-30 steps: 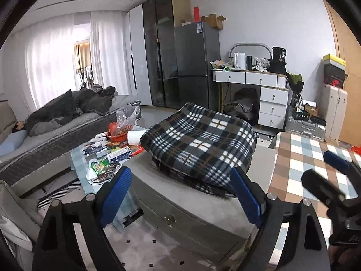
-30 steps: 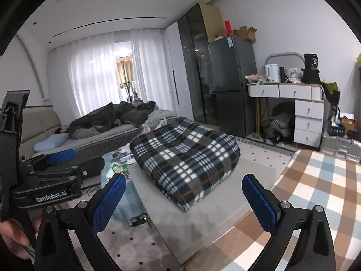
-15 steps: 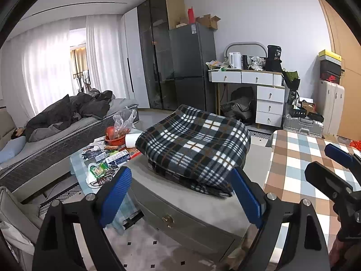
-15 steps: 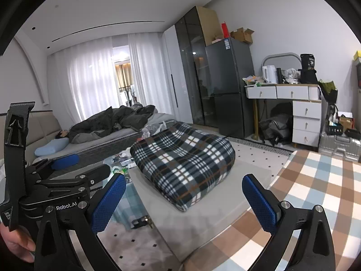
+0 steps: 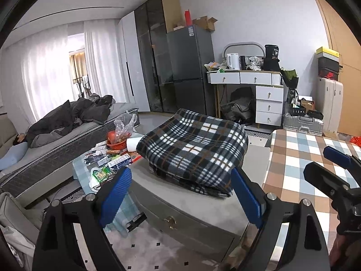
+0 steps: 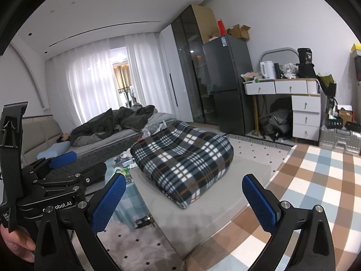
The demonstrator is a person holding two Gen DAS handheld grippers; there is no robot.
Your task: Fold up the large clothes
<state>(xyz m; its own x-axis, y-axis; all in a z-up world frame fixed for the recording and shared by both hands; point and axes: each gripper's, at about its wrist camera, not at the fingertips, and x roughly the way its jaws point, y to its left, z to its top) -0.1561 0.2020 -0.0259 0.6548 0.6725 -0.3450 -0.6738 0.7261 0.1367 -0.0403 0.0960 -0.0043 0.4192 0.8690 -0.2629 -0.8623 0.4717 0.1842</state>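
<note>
A dark plaid fleece garment (image 5: 194, 149) lies folded in a thick rectangle on a grey cabinet top (image 5: 203, 203); it also shows in the right wrist view (image 6: 182, 155). My left gripper (image 5: 180, 194) is open and empty, held back from the near edge of the garment. My right gripper (image 6: 183, 199) is open and empty, also short of the garment. The right gripper shows at the right edge of the left wrist view (image 5: 334, 169), and the left gripper at the left of the right wrist view (image 6: 65, 174).
A checked cloth surface (image 5: 300, 158) lies to the right. A low table with snacks and a red bowl (image 5: 112, 151) stands left of the cabinet. A sofa with a person lying under dark bedding (image 5: 67, 122) is further left. A fridge (image 5: 191, 67) and white desk (image 5: 259, 85) stand behind.
Both grippers have drawn back and up from the folded garment, which looks slightly smaller and lower in both views. The garment has not moved.
</note>
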